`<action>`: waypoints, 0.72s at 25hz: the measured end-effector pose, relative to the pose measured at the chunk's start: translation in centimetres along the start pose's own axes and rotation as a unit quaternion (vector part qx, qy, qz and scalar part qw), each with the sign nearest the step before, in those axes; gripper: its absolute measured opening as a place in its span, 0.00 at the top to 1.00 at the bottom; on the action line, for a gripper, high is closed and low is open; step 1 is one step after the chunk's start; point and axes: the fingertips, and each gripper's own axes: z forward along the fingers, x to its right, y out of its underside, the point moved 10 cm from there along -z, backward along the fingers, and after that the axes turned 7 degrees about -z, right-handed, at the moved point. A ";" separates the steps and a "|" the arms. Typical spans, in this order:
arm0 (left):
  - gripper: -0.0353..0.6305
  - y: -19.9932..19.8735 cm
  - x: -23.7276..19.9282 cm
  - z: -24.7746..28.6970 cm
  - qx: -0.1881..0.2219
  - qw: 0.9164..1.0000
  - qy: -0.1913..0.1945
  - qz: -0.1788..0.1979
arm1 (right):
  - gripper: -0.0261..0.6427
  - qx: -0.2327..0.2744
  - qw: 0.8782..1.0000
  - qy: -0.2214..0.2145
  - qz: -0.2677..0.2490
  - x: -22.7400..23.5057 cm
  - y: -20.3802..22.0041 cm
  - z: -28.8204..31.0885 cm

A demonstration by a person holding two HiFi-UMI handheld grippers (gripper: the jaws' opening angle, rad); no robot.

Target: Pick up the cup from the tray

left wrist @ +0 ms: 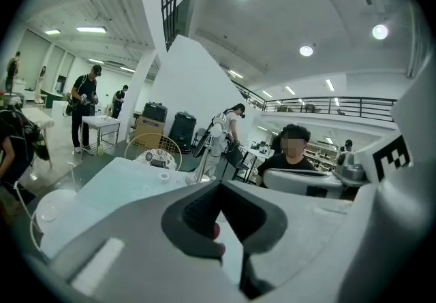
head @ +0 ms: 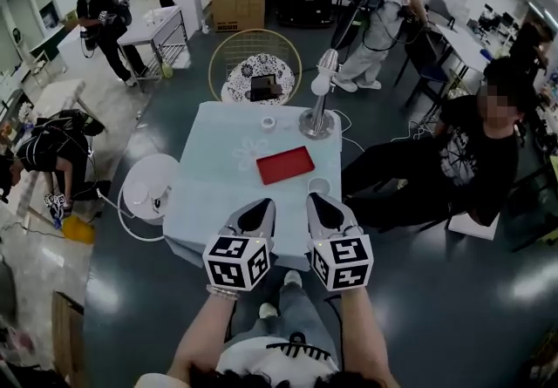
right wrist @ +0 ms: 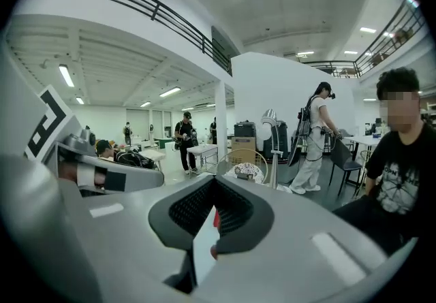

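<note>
On the floor, left of the table [head: 200,194], stands a white fan [head: 148,188]. My left gripper [head: 261,206] hangs over the near edge of the table. Its jaws are pressed together with nothing between them. In the left gripper view the tips meet, and only a bit of red shows through the hollow behind them.

The red tray [head: 285,165] lies in the middle of the light blue cloth, farther than both grippers. The cup [head: 319,187], small and white, stands on the cloth just beside the near right corner of the tray, and as much as I can see it is not on the tray. My right gripper [head: 319,200] is also clenched and empty, with its tips just on the near side of the cup.

Toward the far edge stand a small white roll [head: 268,122] and a desk lamp [head: 317,98]. A person in a black shirt [head: 462,159] sits to the right of the table.
</note>
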 end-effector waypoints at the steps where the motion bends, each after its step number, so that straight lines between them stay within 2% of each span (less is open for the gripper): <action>1: 0.95 0.0 0.0 -0.2 -0.002 1.000 -0.005 -0.001 | 0.93 -0.003 1.000 0.002 -0.005 -0.4 -0.1 -0.3; 8: 0.95 -0.3 1.2 -2.3 0.011 1.000 0.005 0.021 | 0.93 -0.011 1.000 0.016 -0.008 -2.3 0.1 -2.1; 18: 0.95 0.3 1.8 -3.1 0.013 1.000 0.009 0.026 | 0.93 -0.016 0.999 0.034 -0.009 -2.6 0.1 -3.5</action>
